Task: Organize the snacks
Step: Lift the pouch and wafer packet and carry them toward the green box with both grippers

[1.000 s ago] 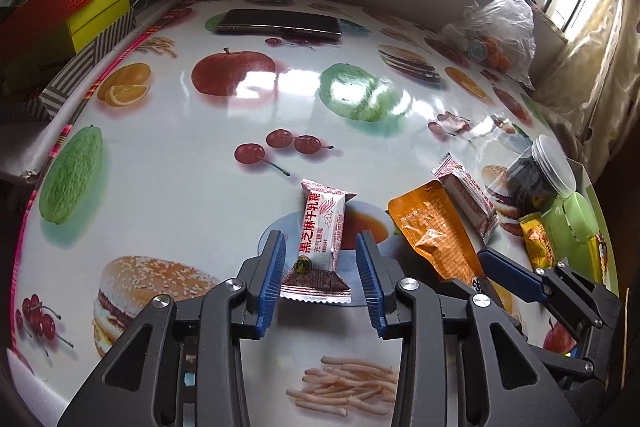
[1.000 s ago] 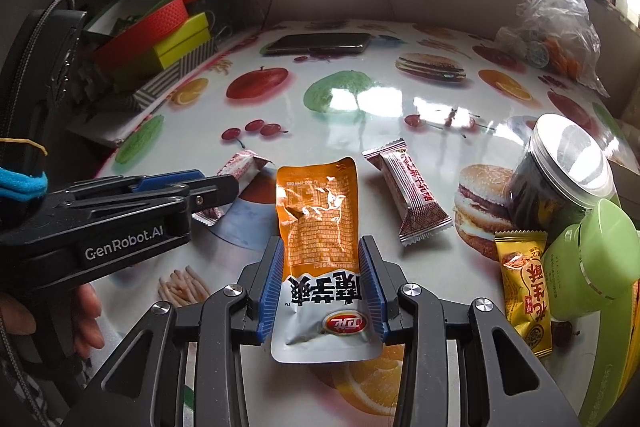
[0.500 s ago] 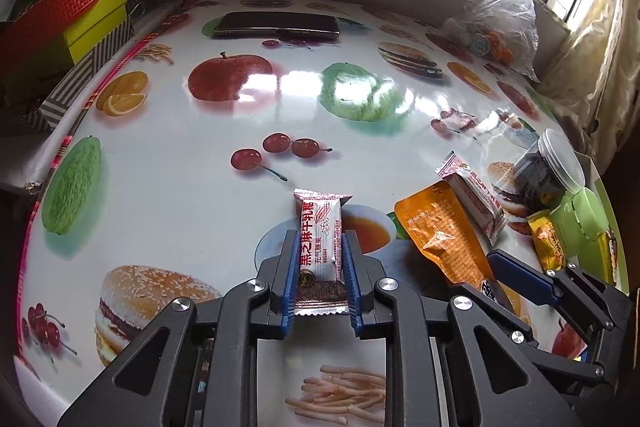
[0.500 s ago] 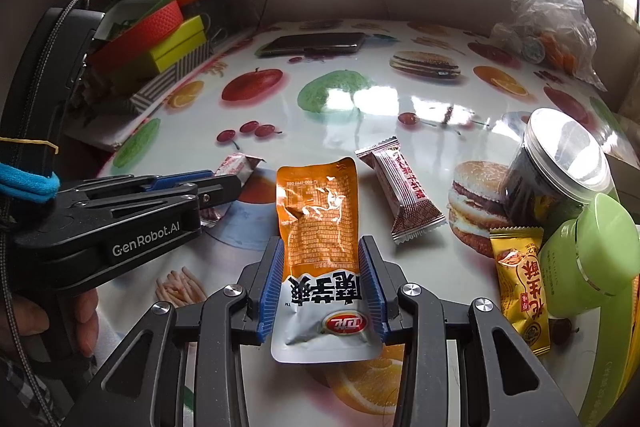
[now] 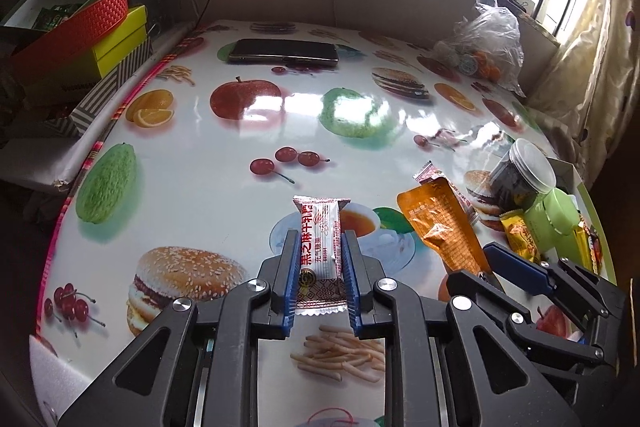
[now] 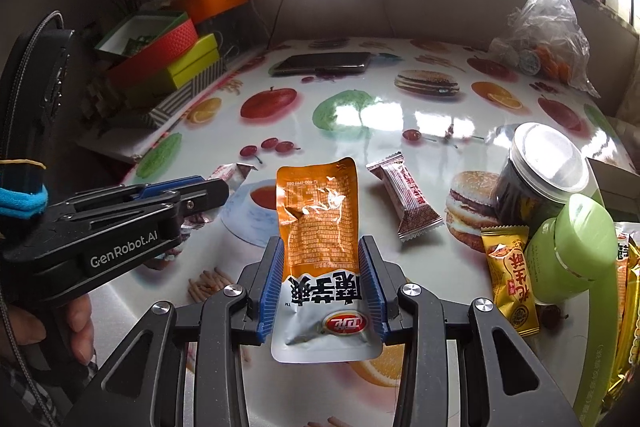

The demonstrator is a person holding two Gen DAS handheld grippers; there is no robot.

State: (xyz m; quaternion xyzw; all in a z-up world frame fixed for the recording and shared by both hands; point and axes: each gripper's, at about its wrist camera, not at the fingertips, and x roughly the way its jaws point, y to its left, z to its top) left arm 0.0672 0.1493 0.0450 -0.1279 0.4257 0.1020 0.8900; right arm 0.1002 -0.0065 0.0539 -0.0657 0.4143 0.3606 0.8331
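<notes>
My left gripper [image 5: 320,259] is shut on a white and red snack bar [image 5: 320,247] and holds it just above the fruit-print tablecloth [image 5: 200,167]. My right gripper [image 6: 320,267] is shut on an orange and silver snack pouch [image 6: 320,235], lifted off the table. The pouch [image 5: 440,227] and the right gripper show in the left wrist view at the right. The left gripper [image 6: 188,193] shows at the left of the right wrist view. A second red-brown snack bar [image 6: 404,199] lies on the table beyond the pouch.
A clear jar with dark contents [image 6: 536,179], a green bottle [image 6: 572,247] and a yellow snack packet [image 6: 508,279] stand at the right. A phone [image 5: 284,53] lies at the far side. Stacked boxes [image 5: 80,39] sit at the left, a plastic bag [image 5: 488,43] at the far right.
My left gripper closed on the white and red snack bar and raised it slightly. My right gripper kept its hold on the orange pouch and lifted a little.
</notes>
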